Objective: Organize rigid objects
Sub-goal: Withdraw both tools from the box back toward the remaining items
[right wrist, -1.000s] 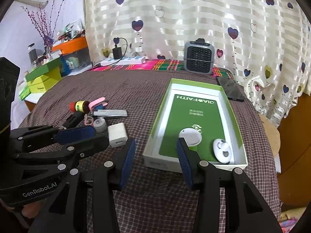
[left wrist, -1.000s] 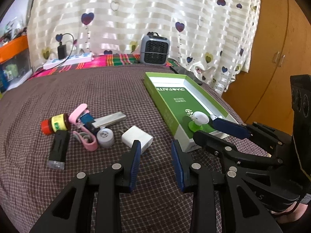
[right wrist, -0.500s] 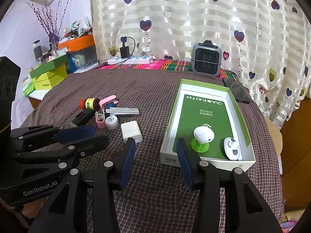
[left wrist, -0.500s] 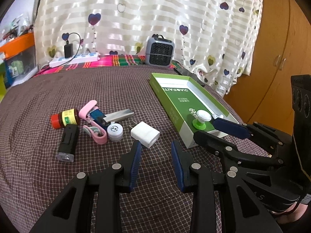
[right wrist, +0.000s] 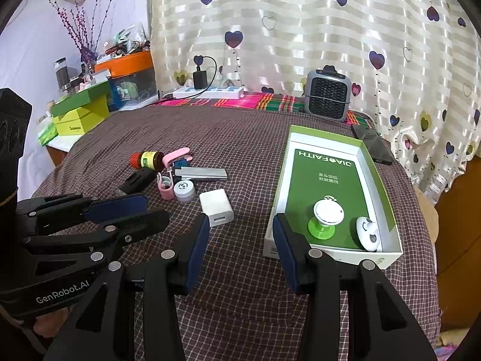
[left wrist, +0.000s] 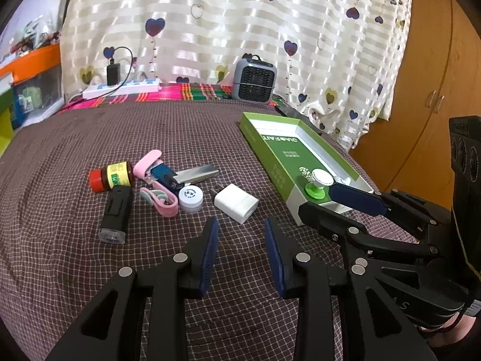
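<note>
A green-and-white box point(right wrist: 368, 156) lies on the checked cloth, holding a white knob on a green base point(right wrist: 326, 217) and a white earbud case point(right wrist: 369, 229). Left of it lie a white charger point(left wrist: 237, 203), a small white jar point(left wrist: 190, 198), a pink clip point(left wrist: 160, 201), a black device point(left wrist: 115, 214), a red-capped bottle point(left wrist: 111, 176), a blue item point(left wrist: 163, 175) and a silver bar point(left wrist: 197, 174). My left gripper point(left wrist: 242, 234) is open and empty, just short of the charger. My right gripper point(right wrist: 240, 231) is open and empty, between the charger point(right wrist: 217, 206) and the box's near left corner.
A grey fan heater point(right wrist: 327, 95) and a power strip point(right wrist: 210, 91) stand at the back by the curtain. A black phone point(right wrist: 372, 144) lies beside the box. Green boxes point(right wrist: 81, 111) and clutter sit at far left. A wooden cabinet point(left wrist: 433, 99) is to the right.
Both grippers have drawn back and up from the objects, so the clutter and the box look farther away. Both stay open and empty. Nothing on the cloth has moved.
</note>
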The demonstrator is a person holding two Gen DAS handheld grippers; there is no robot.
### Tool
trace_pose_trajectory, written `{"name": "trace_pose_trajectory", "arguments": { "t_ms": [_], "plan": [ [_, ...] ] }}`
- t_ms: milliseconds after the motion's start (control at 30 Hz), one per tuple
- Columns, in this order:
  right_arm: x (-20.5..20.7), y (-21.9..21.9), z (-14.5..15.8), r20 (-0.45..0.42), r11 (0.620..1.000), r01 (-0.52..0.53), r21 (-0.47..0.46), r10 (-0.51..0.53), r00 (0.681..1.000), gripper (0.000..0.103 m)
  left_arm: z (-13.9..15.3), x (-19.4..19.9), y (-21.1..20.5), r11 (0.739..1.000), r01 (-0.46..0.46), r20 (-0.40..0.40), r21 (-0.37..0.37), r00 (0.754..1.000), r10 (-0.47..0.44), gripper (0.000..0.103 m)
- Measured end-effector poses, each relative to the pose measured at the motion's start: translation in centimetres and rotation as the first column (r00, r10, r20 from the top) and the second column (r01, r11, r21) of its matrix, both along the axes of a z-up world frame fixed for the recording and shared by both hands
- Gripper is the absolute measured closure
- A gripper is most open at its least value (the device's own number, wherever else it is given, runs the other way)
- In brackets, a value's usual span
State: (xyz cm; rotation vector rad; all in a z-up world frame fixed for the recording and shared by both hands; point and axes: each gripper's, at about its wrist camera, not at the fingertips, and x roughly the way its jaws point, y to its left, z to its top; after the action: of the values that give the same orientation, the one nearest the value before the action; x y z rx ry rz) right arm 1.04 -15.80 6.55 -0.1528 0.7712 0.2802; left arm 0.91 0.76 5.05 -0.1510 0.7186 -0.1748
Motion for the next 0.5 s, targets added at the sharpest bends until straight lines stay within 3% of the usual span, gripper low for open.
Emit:
{"name": "trace_pose_trajectory", "arguments": {
  "t_ms": [500],
  "plan": [
    [0.2, 1.7, -1.3, -0.032, 0.998, -0.057, 0.012, 0.058, 0.998, 0.058, -1.2, -0.4, 2.1, 0.999, -0.045, -0.022, -0.012, 0.999, 0.044, 0.073]
  ]
}}
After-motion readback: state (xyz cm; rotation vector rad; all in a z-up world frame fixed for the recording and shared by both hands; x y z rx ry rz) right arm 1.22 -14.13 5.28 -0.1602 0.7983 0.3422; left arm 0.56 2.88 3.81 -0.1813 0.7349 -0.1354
